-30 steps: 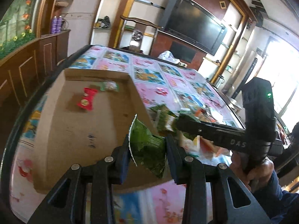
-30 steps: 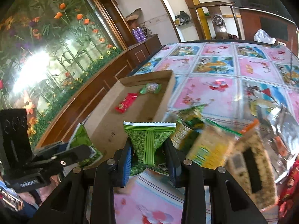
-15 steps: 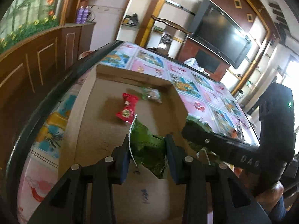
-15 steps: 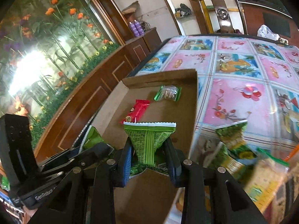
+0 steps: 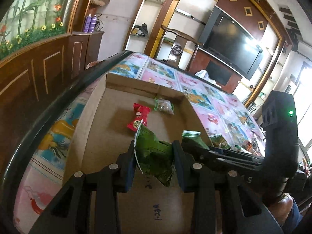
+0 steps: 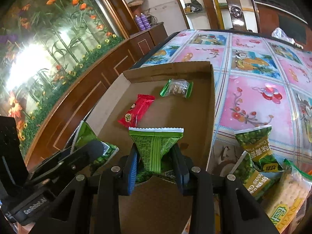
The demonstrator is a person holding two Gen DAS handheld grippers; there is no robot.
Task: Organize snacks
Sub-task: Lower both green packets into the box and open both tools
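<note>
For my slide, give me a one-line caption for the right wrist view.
Right tool holds a green snack packet over the cardboard box.

One cardboard box (image 6: 212,105) holds two loose snacks: one red packet (image 6: 136,110) and one clear green-edged packet (image 6: 177,90). Two green packets are held over it, one (image 5: 154,154) and another (image 6: 156,146). On the worktop (image 6: 253,89) lie at least three more packets (image 6: 255,142).
</note>
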